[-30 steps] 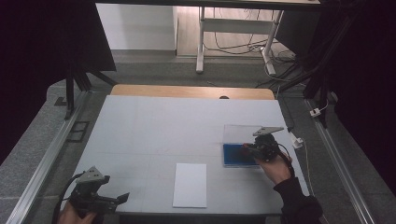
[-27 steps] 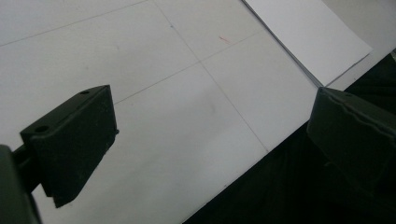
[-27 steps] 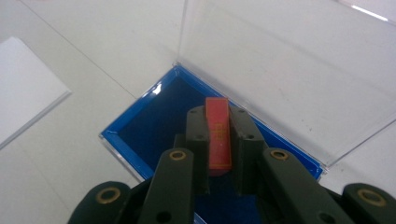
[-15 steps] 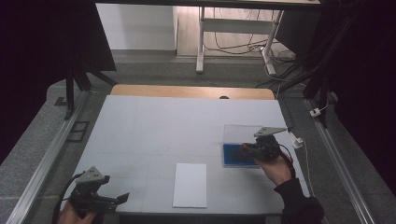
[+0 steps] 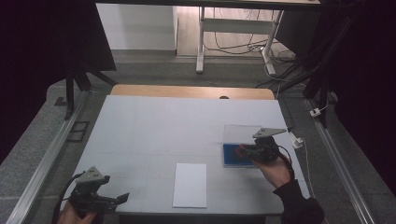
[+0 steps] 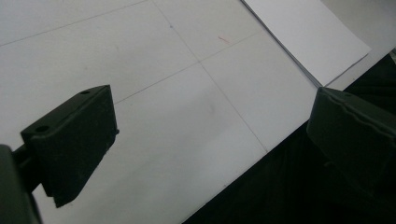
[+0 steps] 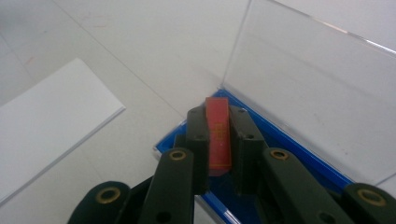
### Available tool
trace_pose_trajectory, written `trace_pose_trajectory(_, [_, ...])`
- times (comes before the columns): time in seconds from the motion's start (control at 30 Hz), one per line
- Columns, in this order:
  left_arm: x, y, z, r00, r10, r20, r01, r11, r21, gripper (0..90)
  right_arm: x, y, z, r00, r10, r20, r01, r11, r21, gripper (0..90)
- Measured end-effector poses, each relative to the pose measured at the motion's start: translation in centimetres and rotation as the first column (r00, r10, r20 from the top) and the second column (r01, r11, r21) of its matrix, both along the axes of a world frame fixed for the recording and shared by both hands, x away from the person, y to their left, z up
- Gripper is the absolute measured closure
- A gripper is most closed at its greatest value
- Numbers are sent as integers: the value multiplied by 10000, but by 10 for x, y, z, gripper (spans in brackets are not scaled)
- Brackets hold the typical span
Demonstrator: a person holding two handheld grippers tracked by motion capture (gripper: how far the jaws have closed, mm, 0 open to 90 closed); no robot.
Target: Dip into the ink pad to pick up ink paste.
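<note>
Item in hand: a small red block [image 7: 218,135], clamped flat between the pads of my right gripper [image 7: 218,116] and held over the blue tray [image 7: 280,154] of a clear-lidded case [image 7: 317,88] at the tabletop's [image 5: 154,126] right side. I judge this the pick-up step — the block lifted from the tray. The next move calls for a firm hold while carrying it clear of the upright lid. My left gripper [image 5: 122,198] waits wide, holding nothing, at the near left corner. A white sheet [image 5: 190,185] lies between the two. The right gripper view gives the block's gold print — from the high view it reads as a red speck.
</note>
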State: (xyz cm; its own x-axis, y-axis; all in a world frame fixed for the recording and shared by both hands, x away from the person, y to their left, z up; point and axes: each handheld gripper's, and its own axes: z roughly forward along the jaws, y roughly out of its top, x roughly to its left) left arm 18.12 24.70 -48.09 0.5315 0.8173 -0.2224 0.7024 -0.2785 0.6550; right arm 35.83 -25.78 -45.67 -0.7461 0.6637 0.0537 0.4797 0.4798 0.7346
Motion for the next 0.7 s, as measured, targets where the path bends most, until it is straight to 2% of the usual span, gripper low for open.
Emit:
trace_pose_trajectory(0.43, [0, 0, 0, 10000, -9, -1, 9, 10000, 5, 21, -14, 21, 6, 9975, 702, 22, -703, 9970, 316, 792])
trace_pose_trajectory(0.7, [0, 0, 0, 10000, -13, -4, 13, 10000, 13, 21, -22, 33, 8, 9937, 1123, 44, -1124, 9931, 344, 792])
